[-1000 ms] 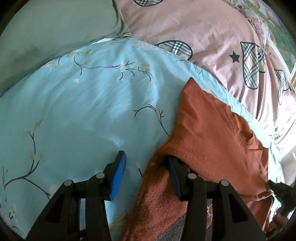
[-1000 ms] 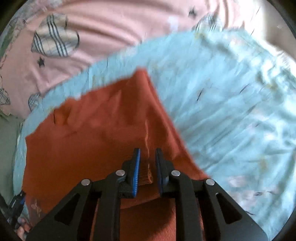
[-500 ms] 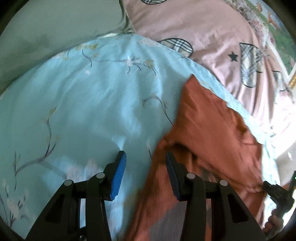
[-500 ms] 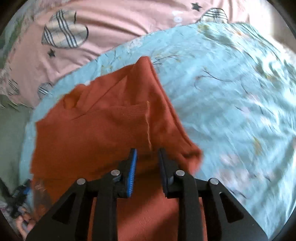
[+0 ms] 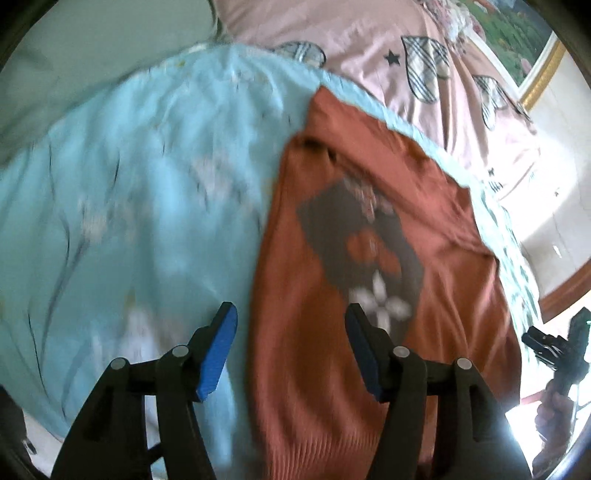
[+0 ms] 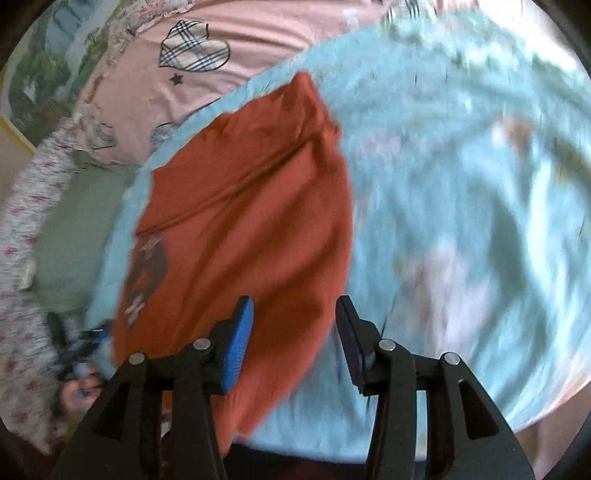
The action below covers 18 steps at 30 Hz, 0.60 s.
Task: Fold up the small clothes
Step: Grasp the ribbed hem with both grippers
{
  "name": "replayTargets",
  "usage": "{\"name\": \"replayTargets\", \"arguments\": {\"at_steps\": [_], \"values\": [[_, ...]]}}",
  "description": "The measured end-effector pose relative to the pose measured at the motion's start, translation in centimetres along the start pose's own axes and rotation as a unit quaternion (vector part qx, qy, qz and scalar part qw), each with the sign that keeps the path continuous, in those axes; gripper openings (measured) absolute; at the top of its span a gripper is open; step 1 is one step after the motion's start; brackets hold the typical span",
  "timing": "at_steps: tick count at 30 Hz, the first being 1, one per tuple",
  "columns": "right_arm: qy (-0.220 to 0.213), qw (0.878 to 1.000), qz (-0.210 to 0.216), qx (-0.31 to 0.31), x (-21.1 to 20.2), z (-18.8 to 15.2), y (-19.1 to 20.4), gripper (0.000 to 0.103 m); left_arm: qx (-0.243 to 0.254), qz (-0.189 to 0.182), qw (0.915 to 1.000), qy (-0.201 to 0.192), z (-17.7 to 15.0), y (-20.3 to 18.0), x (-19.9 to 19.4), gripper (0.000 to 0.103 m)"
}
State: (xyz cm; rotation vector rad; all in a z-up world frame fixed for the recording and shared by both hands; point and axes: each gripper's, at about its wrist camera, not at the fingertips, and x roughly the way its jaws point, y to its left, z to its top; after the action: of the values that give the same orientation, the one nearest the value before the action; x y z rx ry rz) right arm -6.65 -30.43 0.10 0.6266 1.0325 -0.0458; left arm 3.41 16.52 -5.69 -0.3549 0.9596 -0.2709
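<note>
While both grippers' jaws have just been opening, gripping nothing, the rust sweater (image 5: 332,369) stretches lengthwise away between left gripper (image 5: 290,350) and right gripper (image 6: 293,343), each above a near hem corner.

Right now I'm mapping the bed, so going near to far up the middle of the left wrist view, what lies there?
Left gripper → orange top → light blue floral sheet → pink cover with plaid hearts.

One rust-orange garment (image 5: 369,240) lies on one light-blue floral sheet (image 5: 147,203). Beyond the sheet spreads one pink cover (image 5: 369,33) showing at least three plaid hearts. Two grippers (image 5: 291,347) (image 6: 293,339) appear.
</note>
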Motion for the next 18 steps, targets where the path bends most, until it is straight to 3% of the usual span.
{"name": "replayTargets", "arguments": {"at_steps": [5,10,12,13,18], "values": [[0.019,0.998,0.052,0.027,0.7,-2.9,-2.7,0.048,0.011,-0.021,0.9997,0.01,-3.5,0.7,-1.6,0.062],[0.014,0.998,0.065,0.001,1.9,-3.2,-1.5,0.047,0.012,-0.024,0.9996,0.012,-5.4,0.9,-2.3,0.062],[0.014,0.998,0.056,-0.015,2.4,-3.1,-0.8,0.029,0.017,-0.018,0.9997,0.01,-5.6,0.6,-2.4,0.062],[0.022,0.998,0.061,-0.015,2.6,-3.1,-0.7,0.006,0.018,-0.016,0.9997,0.011,-5.6,0.5,-2.3,0.062],[0.007,0.998,0.067,-0.01,-0.2,-3.9,-2.1,0.006,0.025,-0.017,0.9993,0.023,-6.1,0.3,-2.6,0.062]]}}
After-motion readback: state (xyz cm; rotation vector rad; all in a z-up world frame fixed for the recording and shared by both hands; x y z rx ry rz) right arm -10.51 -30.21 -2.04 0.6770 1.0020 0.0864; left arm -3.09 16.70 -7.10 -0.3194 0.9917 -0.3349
